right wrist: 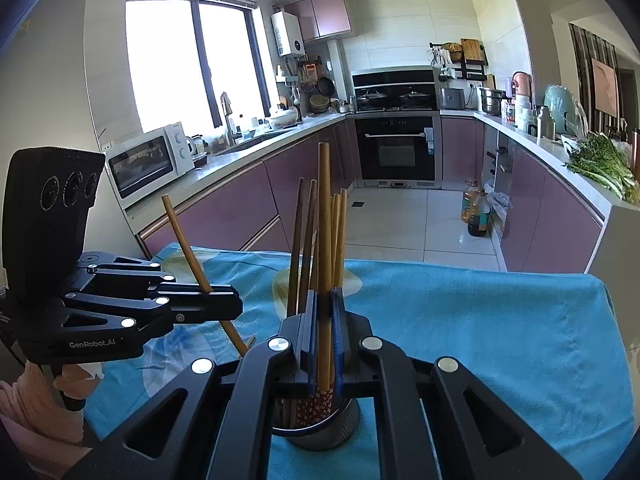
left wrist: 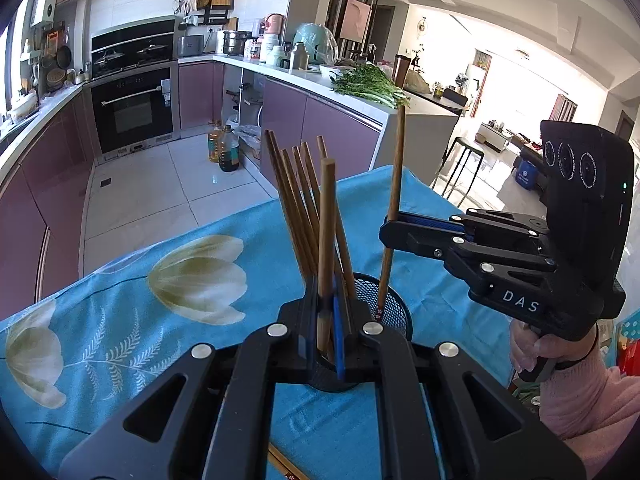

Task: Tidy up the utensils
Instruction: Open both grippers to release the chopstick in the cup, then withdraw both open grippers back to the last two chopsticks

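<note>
- Left gripper [left wrist: 327,312], frame centre: clenched on a chopstick [left wrist: 327,240].
- Right gripper [right wrist: 325,340]: grasping another chopstick [right wrist: 325,240] above the holder [right wrist: 348,420].
- Risk: a tilted tip may catch the rim.

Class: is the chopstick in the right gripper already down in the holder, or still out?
Partly in: the chopstick, held by the right gripper, has its tip inside the mesh holder.

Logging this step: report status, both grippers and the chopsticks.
Left gripper shut on a chopstick, right gripper shut on another chopstick. Both tips over the mesh holder. Standing chopsticks crowd the opening.
</note>
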{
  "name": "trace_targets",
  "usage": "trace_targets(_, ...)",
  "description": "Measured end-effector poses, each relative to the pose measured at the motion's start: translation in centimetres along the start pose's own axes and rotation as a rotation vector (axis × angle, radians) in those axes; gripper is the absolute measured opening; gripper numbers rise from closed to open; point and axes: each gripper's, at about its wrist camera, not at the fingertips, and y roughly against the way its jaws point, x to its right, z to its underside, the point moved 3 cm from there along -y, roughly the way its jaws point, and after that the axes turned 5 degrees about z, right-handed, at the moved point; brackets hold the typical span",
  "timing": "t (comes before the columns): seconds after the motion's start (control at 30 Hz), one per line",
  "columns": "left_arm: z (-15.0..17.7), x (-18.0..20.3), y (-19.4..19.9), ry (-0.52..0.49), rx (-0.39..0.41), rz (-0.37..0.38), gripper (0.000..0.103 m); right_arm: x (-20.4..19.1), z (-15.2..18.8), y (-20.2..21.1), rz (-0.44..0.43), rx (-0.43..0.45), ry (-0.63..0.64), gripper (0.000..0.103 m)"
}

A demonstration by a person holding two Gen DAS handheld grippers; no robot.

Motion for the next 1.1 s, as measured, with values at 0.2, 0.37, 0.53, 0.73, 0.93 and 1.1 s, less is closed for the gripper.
trace_targets(0.2, -0.6, -1.1, -1.1, 0.027, -0.006, -0.014, 0.008, 0.6, -0.1, -1.2, 0.004, -0.019, -0.024, 0.006)
trace_targets(0.37, -0.3, -1.6, -1.7, 0.049, -0.006, -0.019, 0.013, 0.5, 0.1, -1.3, -0.002, -0.018, -0.033, 0.008)
trace_targets(0.53, 0.5, -1.8, -1.1, 0.064, 0.021, -0.028, 0.018, 0.4, 0.3, -1.2, -0.006, -0.014, -0.040, 0.008)
trace_targets(0.73, 1.6, -2.3, 0.9, 0.088, 0.070, -0.064, 0.024, 0.0, 0.8, -0.5, -0.024, -0.003, -0.044, 0.017)
trace_targets(0.93, 3.4, -3.2, 3.6, 0.121, 0.135, -0.125, 0.031, -1.6, 1.3, 1.2, -0.063, 0.028, -0.013, 0.028)
trace_targets(1.1, 5.7, -4.0, 5.8, 0.130, 0.168, -0.205, 0.041, -3.7, 1.9, 2.3, -0.117, 0.044, 0.023, 0.037)
